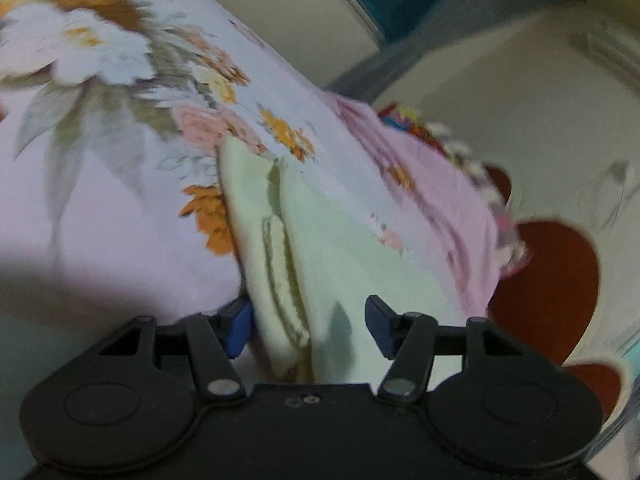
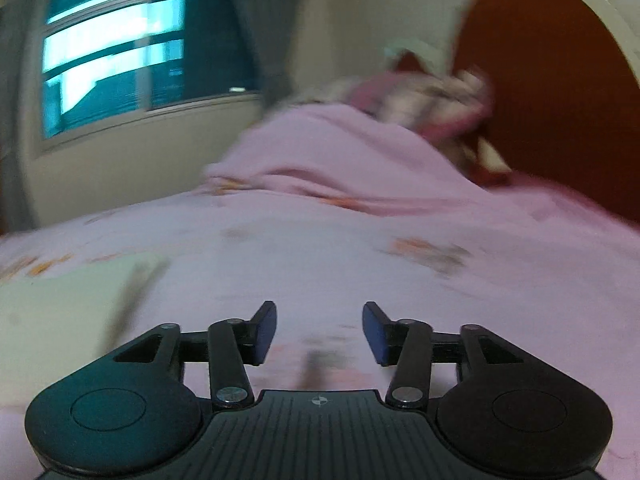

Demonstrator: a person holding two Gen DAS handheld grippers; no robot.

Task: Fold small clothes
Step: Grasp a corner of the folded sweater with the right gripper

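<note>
Pale green cloth [image 1: 320,264], a small garment with a ribbed hem, is lying on the floral pink bedsheet [image 1: 120,208] of the bed, reaching toward its far edge. The left claw [image 1: 308,326] is hanging spread around the garment's near end, pinching nothing. The right claw [image 2: 319,330] is hovering spread over bare sheet, the garment [image 2: 72,304] lying off to its left.

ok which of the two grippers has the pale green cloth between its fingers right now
The left gripper: the pale green folded cloth runs between its open blue fingers. The right gripper is open over bare pink floral bedsheet, the cloth off to its left.
</note>
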